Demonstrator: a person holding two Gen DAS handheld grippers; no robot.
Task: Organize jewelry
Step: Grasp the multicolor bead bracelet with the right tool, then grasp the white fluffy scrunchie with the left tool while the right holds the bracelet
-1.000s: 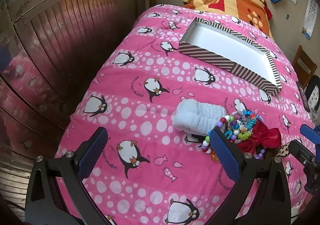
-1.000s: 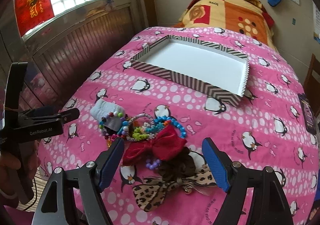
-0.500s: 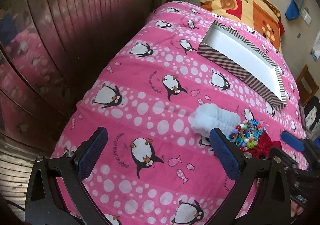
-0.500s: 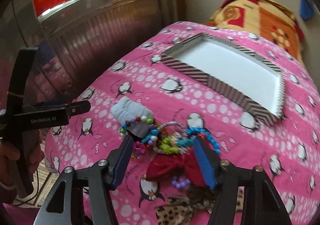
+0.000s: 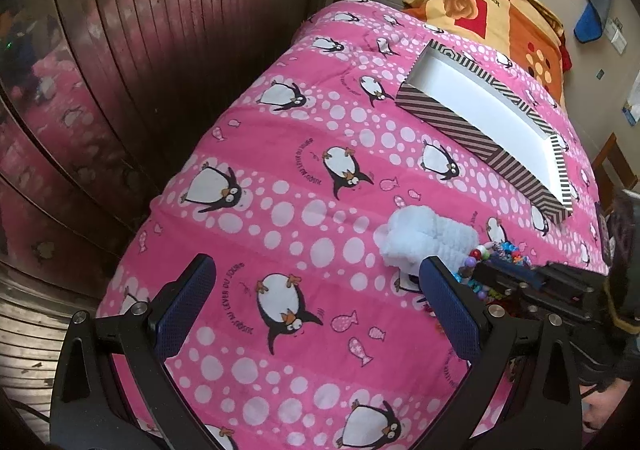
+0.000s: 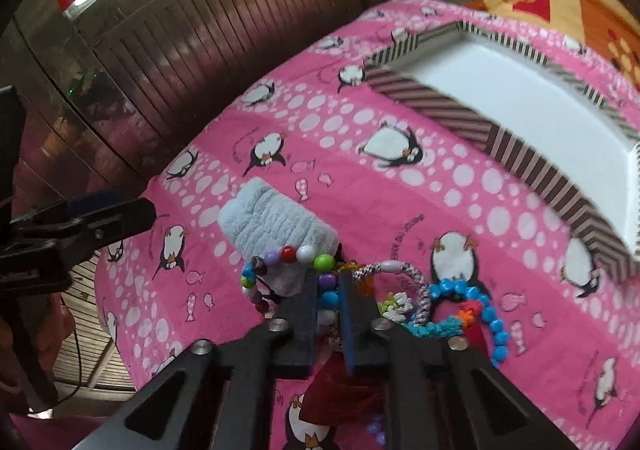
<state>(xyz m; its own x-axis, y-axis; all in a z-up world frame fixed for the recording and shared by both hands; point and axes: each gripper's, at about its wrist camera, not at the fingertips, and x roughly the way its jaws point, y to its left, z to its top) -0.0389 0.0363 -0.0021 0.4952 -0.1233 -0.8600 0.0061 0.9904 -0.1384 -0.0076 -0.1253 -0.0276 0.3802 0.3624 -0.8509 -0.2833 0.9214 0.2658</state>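
right gripper (image 6: 326, 290): was wide, now pinched on multicolour bead bracelet (image 6: 288, 256), lower centre, beside white fuzzy scrunchie (image 6: 276, 228) | left gripper (image 5: 316, 310): stays wide over pink penguin blanket (image 5: 304, 178) | striped tray (image 6: 520, 102): upper right, unchanged

A home bedroom: a bed fills the middle of both views, spread with a pink fleece blanket printed with penguins and white dots (image 5: 304, 186), and an orange-and-red patterned quilt (image 5: 496, 10) lies folded at its far end, upper right. Dark wooden slatted doors (image 5: 180, 42) line the left, and a blue cloth (image 5: 592, 14) hangs on the cream wall at far upper right.
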